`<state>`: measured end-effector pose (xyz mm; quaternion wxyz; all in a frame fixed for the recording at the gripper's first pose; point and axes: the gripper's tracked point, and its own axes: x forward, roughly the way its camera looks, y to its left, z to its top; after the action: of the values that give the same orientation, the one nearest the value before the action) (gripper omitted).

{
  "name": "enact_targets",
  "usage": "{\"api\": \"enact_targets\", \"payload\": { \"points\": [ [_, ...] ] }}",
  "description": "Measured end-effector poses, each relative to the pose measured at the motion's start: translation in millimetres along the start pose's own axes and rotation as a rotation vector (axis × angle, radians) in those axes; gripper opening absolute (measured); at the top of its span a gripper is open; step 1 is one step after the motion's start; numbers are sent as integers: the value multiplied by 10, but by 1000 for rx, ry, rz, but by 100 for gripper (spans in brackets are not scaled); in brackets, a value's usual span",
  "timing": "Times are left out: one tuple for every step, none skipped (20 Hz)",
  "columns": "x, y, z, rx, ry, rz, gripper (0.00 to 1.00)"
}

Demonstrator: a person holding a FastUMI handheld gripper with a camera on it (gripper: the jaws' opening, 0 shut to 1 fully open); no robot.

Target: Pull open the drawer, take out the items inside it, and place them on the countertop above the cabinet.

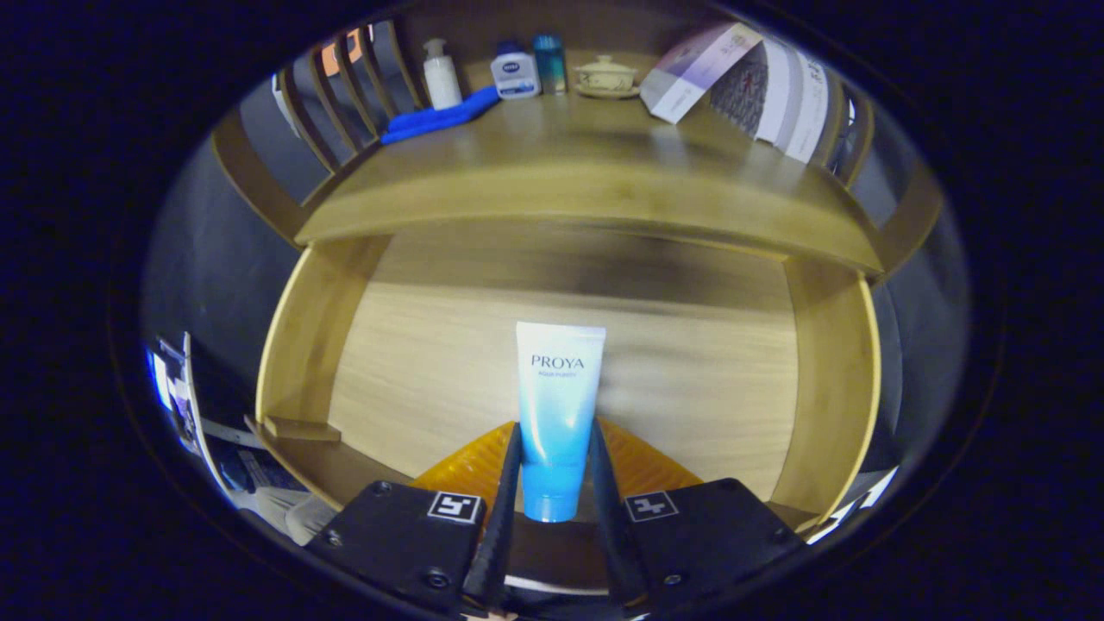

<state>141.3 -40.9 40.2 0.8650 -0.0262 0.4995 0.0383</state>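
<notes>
Here, from the gripper view, the drawer (828, 379) stands pulled open, its pale floor bare on both sides of the tube, with side walls left and right and the countertop (586, 172) edge overhanging beyond. The gripper (556, 457) has its two fingers closed in on the blue-and-white tube (558, 414), one pressing each flank, so the tube is clamped between them with its crimped end pointing ahead, over the drawer floor. The tube's cap end is cut off between the finger bases. At the countertop's back stand a pump bottle (442, 73), a blue cloth (440, 116), a jar (515, 73), a lidded bowl (607, 76) and leaflets (742, 82); an orange thing (466, 470) behind the fingers is hard to identify, perhaps a mat.
</notes>
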Motion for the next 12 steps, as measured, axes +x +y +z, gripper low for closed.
{"api": "enact_targets", "payload": {
  "points": [
    [-102, -32, 41, -5, -23, -10, 47],
    [-194, -47, 80, -10, -43, -15, 47],
    [-282, -60, 128, -2, -55, -18, 47],
    [-352, -61, 181, 7, -71, -13, 47],
    [-431, -84, 257, 17, -89, -16, 47],
    [-486, -112, 354, 23, -112, -25, 47],
    [-523, -116, 453, 21, -132, -30, 47],
    [-559, -112, 535, 22, -150, -34, 47],
    [-578, -111, 604, 28, -164, -38, 47],
    [-580, -105, 675, 31, -170, -40, 47],
    [-547, -90, 782, 36, -179, -42, 47],
    [-515, -77, 868, 38, -189, -45, 47]
  ]
}}
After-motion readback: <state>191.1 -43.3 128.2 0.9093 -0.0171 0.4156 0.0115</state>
